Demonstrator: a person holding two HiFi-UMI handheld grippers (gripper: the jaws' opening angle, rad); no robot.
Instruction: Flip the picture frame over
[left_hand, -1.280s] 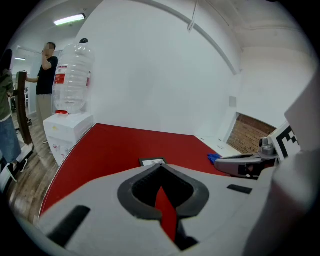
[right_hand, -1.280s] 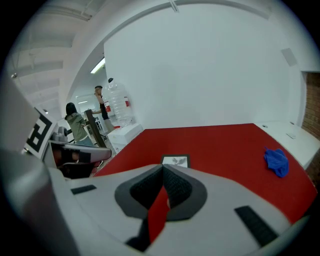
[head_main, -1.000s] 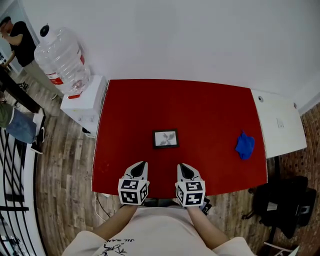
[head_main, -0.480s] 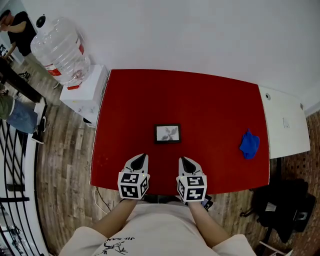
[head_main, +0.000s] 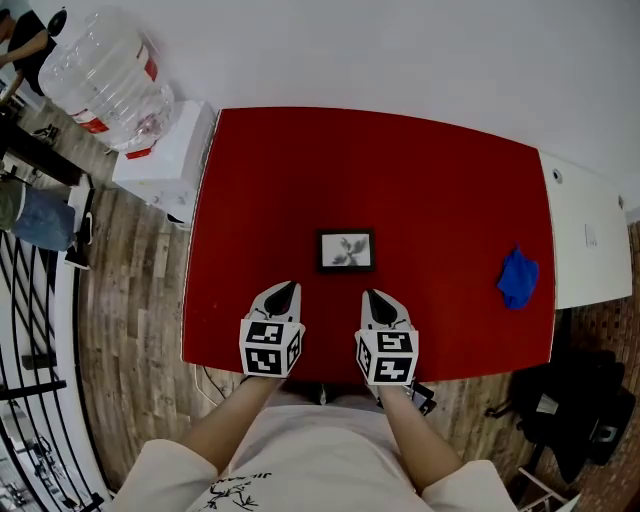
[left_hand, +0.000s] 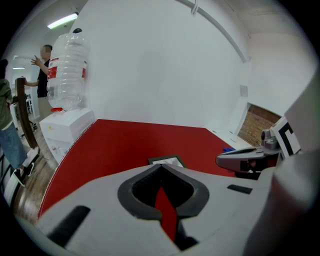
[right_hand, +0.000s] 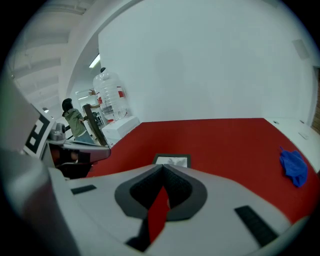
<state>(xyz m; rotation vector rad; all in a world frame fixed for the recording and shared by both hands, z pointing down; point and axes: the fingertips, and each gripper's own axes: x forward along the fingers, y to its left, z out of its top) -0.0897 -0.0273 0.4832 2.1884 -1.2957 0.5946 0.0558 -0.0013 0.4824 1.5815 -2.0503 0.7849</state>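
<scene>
White left tongs (head_main: 286, 289) and right tongs (head_main: 373, 296), both fully closed, empty

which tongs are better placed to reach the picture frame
Right, narrowly: the right tongs point at the near right corner of the picture frame; the left tongs sit further off to its left.

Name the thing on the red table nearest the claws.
The picture frame, just ahead of the left claw and right claw; the blue cloth sits far right.
</scene>
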